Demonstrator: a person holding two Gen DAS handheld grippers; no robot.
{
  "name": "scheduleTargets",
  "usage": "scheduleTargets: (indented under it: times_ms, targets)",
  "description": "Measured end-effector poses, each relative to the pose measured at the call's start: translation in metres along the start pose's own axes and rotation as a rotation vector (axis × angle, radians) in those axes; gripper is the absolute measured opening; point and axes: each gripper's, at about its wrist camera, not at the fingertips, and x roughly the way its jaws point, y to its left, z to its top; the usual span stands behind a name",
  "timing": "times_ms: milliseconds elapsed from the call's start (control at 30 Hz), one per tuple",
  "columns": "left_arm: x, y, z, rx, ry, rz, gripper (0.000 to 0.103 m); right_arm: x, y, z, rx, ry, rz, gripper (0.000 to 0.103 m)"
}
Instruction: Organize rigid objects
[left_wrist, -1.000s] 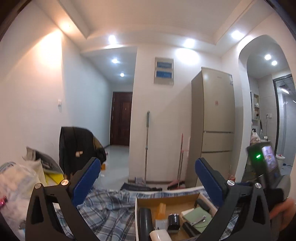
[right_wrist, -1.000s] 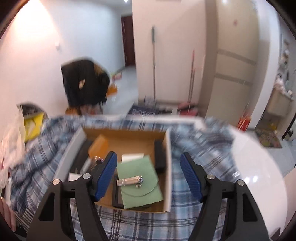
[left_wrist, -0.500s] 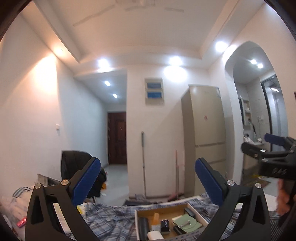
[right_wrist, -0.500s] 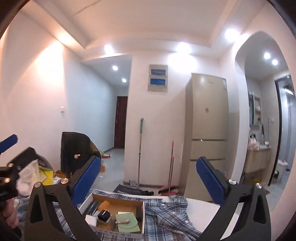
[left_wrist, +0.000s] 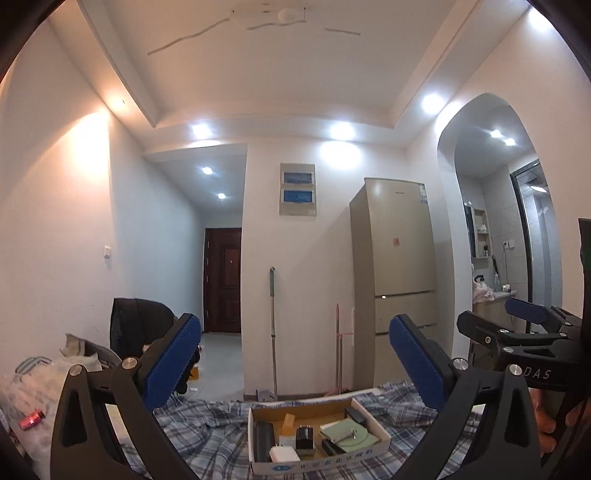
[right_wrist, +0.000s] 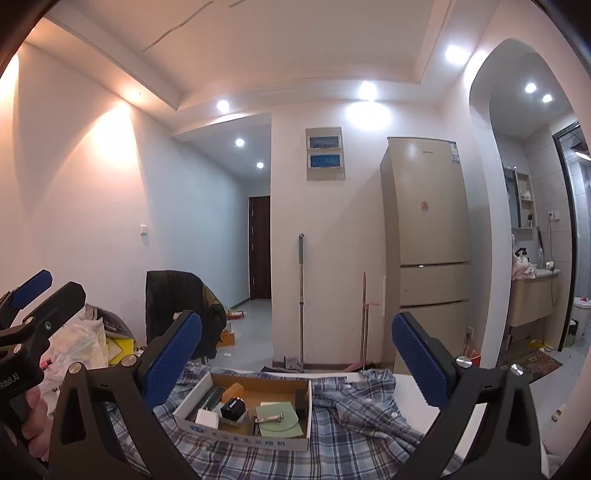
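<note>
A shallow cardboard box (right_wrist: 207, 387) lies on a blue plaid cloth (right_wrist: 354, 406) over a white table (right_wrist: 410, 384), holding a green pouch (right_wrist: 277, 417) with a metal clip (right_wrist: 267, 408) on it, a white charger (right_wrist: 207, 417), a small black adapter (right_wrist: 233, 398) and an orange block (right_wrist: 235, 389). The right gripper (right_wrist: 295, 354) hangs above the box's near side, its blue pads spread wide after just opening, nothing between them. The left gripper (left_wrist: 295, 358), beside it, is likewise wide and empty.

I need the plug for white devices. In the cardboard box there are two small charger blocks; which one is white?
The white charger is the one at the box's near printed edge, beside the long black case. The other block, just behind it, is black.
</note>
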Motion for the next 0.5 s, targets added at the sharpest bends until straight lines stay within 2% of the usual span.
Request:
scheduleTargets:
  times_ms: [300, 400, 500]
  targets:
    - [0.032, 0.008, -0.072, 0.007, 0.092, 0.026, 0.103, 0.017, -0.006, -0.058, 0.008, -0.016, -0.019, 0.103]
    - [0.038, 0.011, -0.081, 0.029, 0.11, 0.03, 0.103, 0.023, -0.001, -0.073, -0.047, 0.011, -0.043, 0.103]
    - [0.04, 0.019, -0.085, -0.009, 0.12, 0.03, 0.103, 0.027, -0.006, -0.076, -0.029, 0.038, -0.037, 0.103]
